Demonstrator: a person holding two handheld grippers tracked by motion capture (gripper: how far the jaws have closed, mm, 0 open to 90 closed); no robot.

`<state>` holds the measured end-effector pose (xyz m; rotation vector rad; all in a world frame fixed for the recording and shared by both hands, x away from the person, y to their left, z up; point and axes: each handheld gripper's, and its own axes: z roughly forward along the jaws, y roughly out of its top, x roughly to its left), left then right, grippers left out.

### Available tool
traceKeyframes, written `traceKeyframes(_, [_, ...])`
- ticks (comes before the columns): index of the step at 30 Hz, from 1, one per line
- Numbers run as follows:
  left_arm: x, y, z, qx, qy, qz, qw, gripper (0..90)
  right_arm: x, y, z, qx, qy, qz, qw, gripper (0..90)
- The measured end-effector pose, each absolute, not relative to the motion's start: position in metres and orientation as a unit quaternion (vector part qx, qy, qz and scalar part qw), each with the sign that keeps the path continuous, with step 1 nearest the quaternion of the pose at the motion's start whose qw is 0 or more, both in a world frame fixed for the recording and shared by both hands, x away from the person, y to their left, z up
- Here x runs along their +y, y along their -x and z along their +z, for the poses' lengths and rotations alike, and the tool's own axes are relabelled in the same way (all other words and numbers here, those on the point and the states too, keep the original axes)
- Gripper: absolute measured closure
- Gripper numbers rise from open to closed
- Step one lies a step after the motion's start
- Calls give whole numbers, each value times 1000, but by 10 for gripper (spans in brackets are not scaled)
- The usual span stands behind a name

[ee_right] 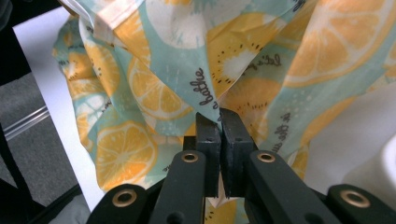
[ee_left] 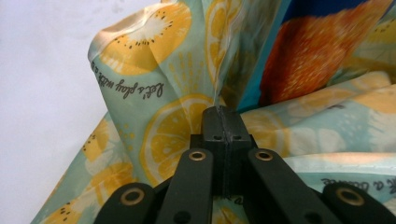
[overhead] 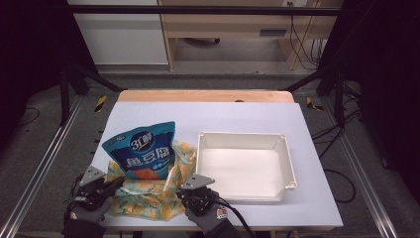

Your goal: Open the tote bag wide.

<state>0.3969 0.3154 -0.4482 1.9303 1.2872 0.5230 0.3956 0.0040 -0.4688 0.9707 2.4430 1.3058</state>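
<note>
Item: fruit-print bag [overhead: 148, 198], thin slippery fabric with lemon slices, lying crumpled at the near left of the desk [overhead: 237, 116], just left of the empty white tray [overhead: 291, 168]. Contents: blue snack packet [overhead: 143, 153], standing half out of the bag's mouth, leaning toward the far side. Left gripper [overhead: 106, 187]: jaws together, pinching a fold of the bag at its near left edge. Right gripper [overhead: 187, 194]: jaws clamped on a fold at the near right edge, close to the tray's near left corner. Risks, as judged: each hold takes only a thin pinch of cloth, so the fabric may slide out under pull; uneven lifting may tip the packet out of the open mouth; a pull to the right may drag fabric against the tray and shift it.
</note>
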Motion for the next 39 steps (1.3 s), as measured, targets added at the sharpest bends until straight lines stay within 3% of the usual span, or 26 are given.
traceKeyframes(6, [315, -398, -450, 502, -755, 203, 369, 900, 4, -394, -468, 830, -324, 444, 101, 786])
traceKeyframes(12, [315, -398, -450, 501, -756, 204, 368, 900, -9, -390, -436, 804, -313, 493, 115, 719])
traceKeyframes(20, [314, -399, -450, 500, -761, 200, 363, 900, -9, -391, -383, 768, -300, 544, 155, 783])
traceKeyframes(26, [314, -399, -451, 498, -764, 197, 360, 900, 16, -403, -368, 765, -293, 552, 158, 827])
traceKeyframes(32, [314, -398, -450, 498, -763, 196, 362, 900, 38, -416, -390, 790, -308, 504, 163, 835])
traceKeyframes(39, [314, -399, -451, 499, -765, 193, 358, 900, 34, -415, -431, 809, -344, 446, 172, 864])
